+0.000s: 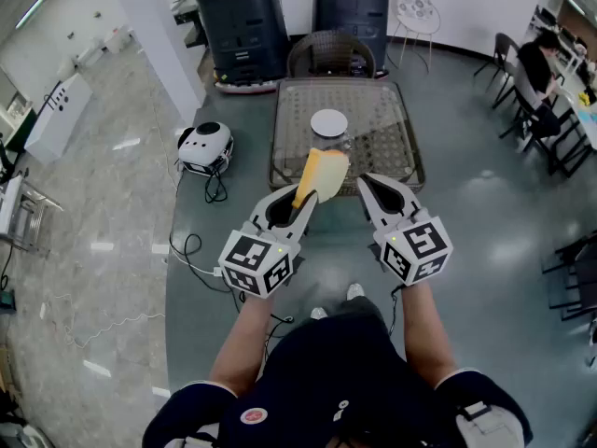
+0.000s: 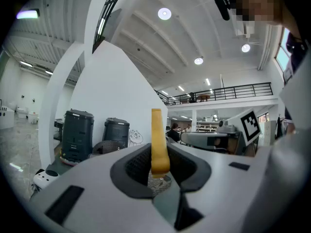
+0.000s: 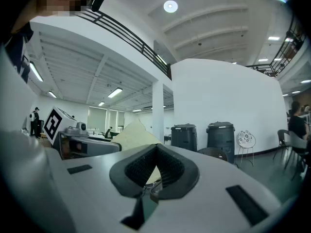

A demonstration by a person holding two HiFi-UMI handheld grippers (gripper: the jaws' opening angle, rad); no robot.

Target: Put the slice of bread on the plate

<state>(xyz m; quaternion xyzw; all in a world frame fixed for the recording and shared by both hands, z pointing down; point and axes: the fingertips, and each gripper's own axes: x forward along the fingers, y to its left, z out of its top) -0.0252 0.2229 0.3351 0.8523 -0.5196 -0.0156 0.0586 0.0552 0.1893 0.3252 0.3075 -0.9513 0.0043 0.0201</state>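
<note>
Presently, bread slice (image 2: 156,130) upright, clamped edge-on in my left gripper (image 2: 158,154), right gripper (image 3: 155,149) closed beside it, plate (image 1: 328,122) on table (image 1: 392,147) beyond.

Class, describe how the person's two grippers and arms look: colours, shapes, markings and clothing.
The left gripper and right gripper are pale grey, tapering shells with black ribbed pads inside the jaws. Each carries a white cube printed with black square markers. The person wears dark navy short sleeves.
</note>
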